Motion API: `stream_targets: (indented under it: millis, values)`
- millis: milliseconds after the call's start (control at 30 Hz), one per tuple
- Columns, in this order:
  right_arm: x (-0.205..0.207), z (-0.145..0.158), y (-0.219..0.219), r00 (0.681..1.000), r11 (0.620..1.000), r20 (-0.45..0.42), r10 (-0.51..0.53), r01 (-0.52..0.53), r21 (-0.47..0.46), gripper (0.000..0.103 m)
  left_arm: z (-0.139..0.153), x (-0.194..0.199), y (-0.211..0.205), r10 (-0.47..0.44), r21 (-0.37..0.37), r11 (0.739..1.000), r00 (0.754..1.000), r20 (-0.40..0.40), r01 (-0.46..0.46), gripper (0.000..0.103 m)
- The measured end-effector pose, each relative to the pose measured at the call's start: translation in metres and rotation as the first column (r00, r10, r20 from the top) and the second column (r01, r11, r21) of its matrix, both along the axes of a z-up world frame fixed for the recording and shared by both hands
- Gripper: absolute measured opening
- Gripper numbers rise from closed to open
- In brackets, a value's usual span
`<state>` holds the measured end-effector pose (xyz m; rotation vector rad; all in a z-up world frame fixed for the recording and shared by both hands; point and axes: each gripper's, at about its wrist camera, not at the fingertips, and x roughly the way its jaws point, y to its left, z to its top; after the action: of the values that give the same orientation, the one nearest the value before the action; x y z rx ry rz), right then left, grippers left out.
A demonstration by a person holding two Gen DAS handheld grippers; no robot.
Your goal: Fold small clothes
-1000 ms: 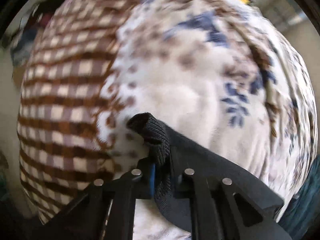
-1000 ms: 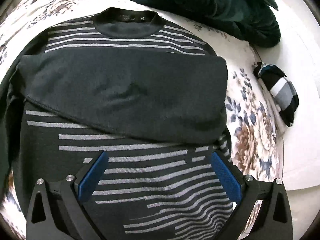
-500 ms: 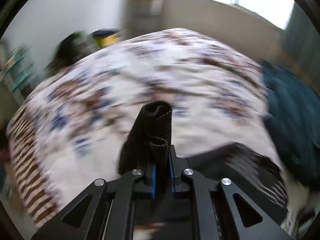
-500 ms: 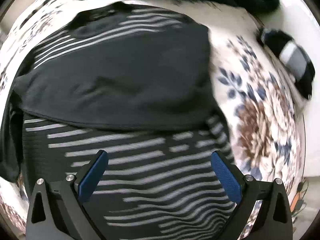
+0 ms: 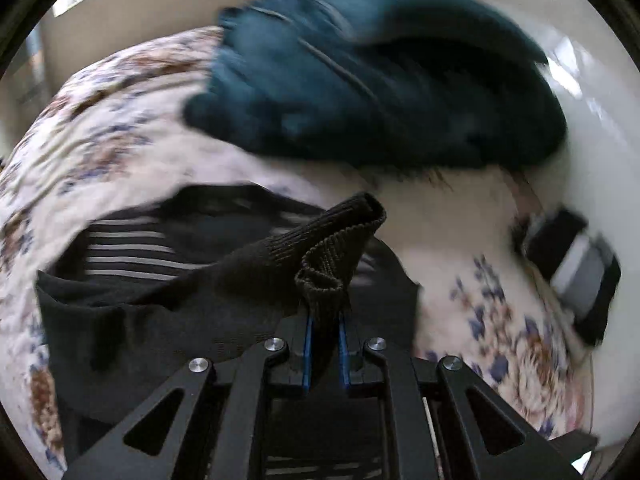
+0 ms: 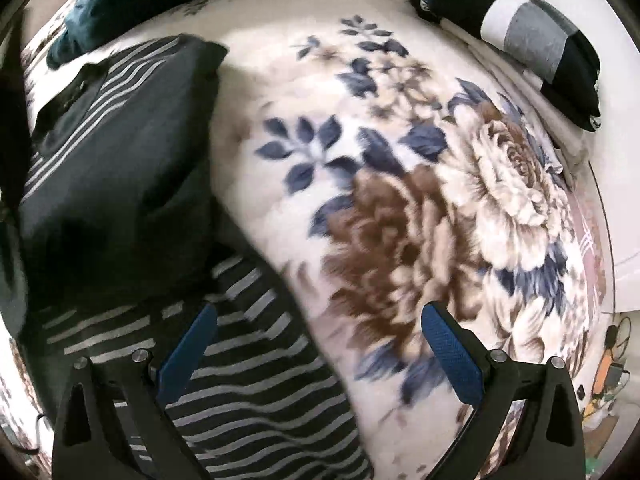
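A black sweater with grey stripes (image 6: 120, 160) lies on the floral blanket (image 6: 400, 220), one sleeve folded across its chest. My left gripper (image 5: 324, 332) is shut on the ribbed cuff (image 5: 340, 240) of the other sleeve, held up over the sweater body (image 5: 160, 312). My right gripper (image 6: 316, 344) is open above the sweater's right hem edge, one finger over the striped fabric (image 6: 248, 360), the other over the blanket, with nothing between the pads.
A dark teal garment (image 5: 380, 80) is heaped at the far side of the bed. A folded black, white and grey piece (image 6: 520, 28) rests at the right edge near the white bed frame (image 5: 592, 140).
My left gripper has swung across the bed with the sleeve cuff, from over the bare blanket to over the sweater. My right gripper has slid right, off the sweater's middle toward its edge.
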<state>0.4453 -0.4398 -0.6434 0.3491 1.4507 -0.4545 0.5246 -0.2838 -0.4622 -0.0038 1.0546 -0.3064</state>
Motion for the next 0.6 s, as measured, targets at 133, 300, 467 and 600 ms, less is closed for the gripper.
stream_targets:
  millis: [133,300,467,600]
  values:
    - [0.002,0.004,-0.019,0.999,0.997,0.032,-0.011,0.009,0.073,0.103,-0.014,-0.001,-0.026,-0.097,-0.025,0.995,0.992,-0.079,0.096,0.022]
    - [0.012,0.031,-0.038,0.993,0.982,0.106,-0.052,0.031,0.188,0.103,0.012,-0.012,0.022,-0.038,-0.075,0.997,0.998,-0.059,0.034,0.085]
    - [0.054,0.051,-0.03,0.975,0.939,0.212,-0.07,-0.007,0.343,0.097,0.019,-0.013,0.158,0.249,0.062,0.967,0.968,-0.016,-0.248,0.086]
    - [0.102,0.021,-0.018,0.979,0.923,0.184,-0.087,0.01,0.385,0.092,-0.019,-0.007,0.248,0.436,0.193,0.887,0.898,-0.059,-0.419,0.086]
